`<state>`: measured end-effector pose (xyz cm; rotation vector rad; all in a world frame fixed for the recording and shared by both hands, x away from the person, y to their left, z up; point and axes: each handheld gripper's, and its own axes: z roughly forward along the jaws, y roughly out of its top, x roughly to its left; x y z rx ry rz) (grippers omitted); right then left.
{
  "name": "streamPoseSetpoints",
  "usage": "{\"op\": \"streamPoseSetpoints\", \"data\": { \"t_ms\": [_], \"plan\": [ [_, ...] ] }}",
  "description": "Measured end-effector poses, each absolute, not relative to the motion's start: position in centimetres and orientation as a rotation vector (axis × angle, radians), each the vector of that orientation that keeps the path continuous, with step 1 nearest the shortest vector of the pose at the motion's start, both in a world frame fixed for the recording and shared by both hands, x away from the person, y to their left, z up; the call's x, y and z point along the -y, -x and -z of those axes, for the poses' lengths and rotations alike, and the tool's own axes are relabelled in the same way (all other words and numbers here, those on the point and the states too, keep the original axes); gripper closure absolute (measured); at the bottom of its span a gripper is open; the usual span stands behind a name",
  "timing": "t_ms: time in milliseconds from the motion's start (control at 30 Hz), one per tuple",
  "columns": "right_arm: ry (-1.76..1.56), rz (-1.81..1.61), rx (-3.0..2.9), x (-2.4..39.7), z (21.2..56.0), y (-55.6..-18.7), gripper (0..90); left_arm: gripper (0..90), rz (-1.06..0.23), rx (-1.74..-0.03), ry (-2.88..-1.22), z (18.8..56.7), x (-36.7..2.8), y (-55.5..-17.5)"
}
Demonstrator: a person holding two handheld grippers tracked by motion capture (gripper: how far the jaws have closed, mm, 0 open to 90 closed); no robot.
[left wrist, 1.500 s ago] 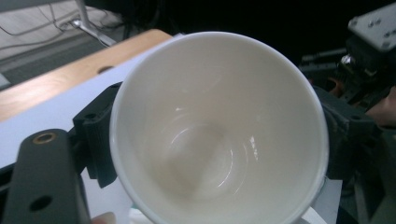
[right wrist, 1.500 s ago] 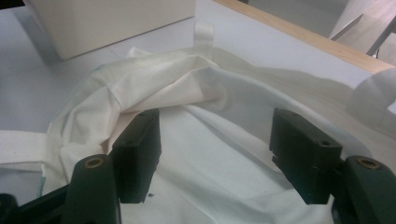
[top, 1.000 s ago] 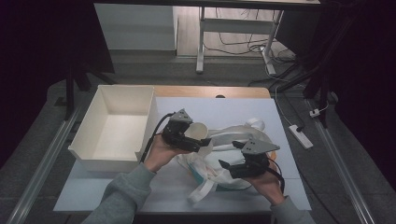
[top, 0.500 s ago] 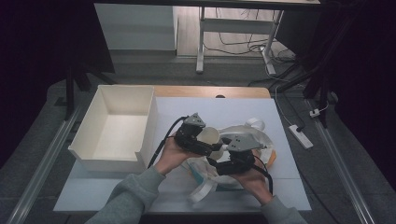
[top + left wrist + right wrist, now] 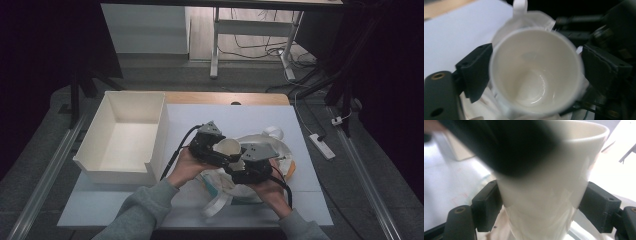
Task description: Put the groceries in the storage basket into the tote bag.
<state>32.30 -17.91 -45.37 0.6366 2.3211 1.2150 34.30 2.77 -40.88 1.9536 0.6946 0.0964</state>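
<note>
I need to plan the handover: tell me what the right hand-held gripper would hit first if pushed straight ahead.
The white cup: it already sits between the right hand-held gripper jaws, touching both pads, so it would likely seat deeper.

overall light: dim room, with dark surroundings in the high view and the pale counter (image 5: 240, 120) the brightest area
light source: from above and behind; the floor beyond the counter is lit
shadows: soft, falling beside the white bin (image 5: 125, 140)
glare: the counter blows out white at the right of the right gripper view; faint sheen on the cup (image 5: 544, 202)
blur: cup rim (image 5: 536, 70) smeared in the left gripper view; a large dark out-of-focus mass at the top of the right gripper view
sharpness: high view soft and grainy
</note>
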Motion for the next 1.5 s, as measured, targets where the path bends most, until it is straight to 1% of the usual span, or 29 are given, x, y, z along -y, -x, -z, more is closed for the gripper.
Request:
{"op": "streamPoseSetpoints", "data": {
  "t_ms": [300, 633, 767, 1267, 1300, 1333, 1367, 1400, 1500],
  "plan": [
    [-0.822, -1.194, -2.273, 21.1, 46.8, -34.9, 22.6, 13.5, -0.136, -0.743, -1.905, 39.9, -6.0, -34.5],
    [-0.881, -1.111, -2.299, 21.3, 48.9, -36.4, 22.7, 14.4, -0.147, -0.783, -1.931, 40.6, -6.7, -35.1],
    [-0.881, -1.083, -2.314, 21.3, 49.7, -36.6, 22.7, 14.4, -0.149, -0.79, -1.947, 40.9, -6.7, -35.2],
    [-0.912, -1.051, -2.334, 22.4, 49.8, -36.1, 22.4, 15.0, -0.175, -0.814, -1.97, 41.4, -7.1, -35.1],
    [-0.903, -1.052, -2.335, 22.4, 49.8, -36.0, 21.9, 15.0, -0.174, -0.814, -1.973, 41.4, -7.1, -35.1],
    [-0.901, -1.055, -2.337, 22.4, 49.8, -36.0, 19.3, 15.0, -0.174, -0.816, -1.974, 41.4, -7.1, -35.1],
    [-0.905, -1.061, -2.345, 22.5, 49.7, -36.0, 14.3, 15.0, -0.175, -0.815, -1.973, 41.4, -7.1, -35.1],
    [-0.906, -1.071, -2.349, 22.5, 49.5, -36.0, 11.7, 15.2, -0.177, -0.811, -1.977, 41.4, -7.1, -35.0],
    [-0.901, -1.129, -2.37, 23.1, 48.4, -35.3, 8.7, 15.3, -0.186, -0.803, -1.998, 41.5, -6.9, -34.8]
  ]
}}
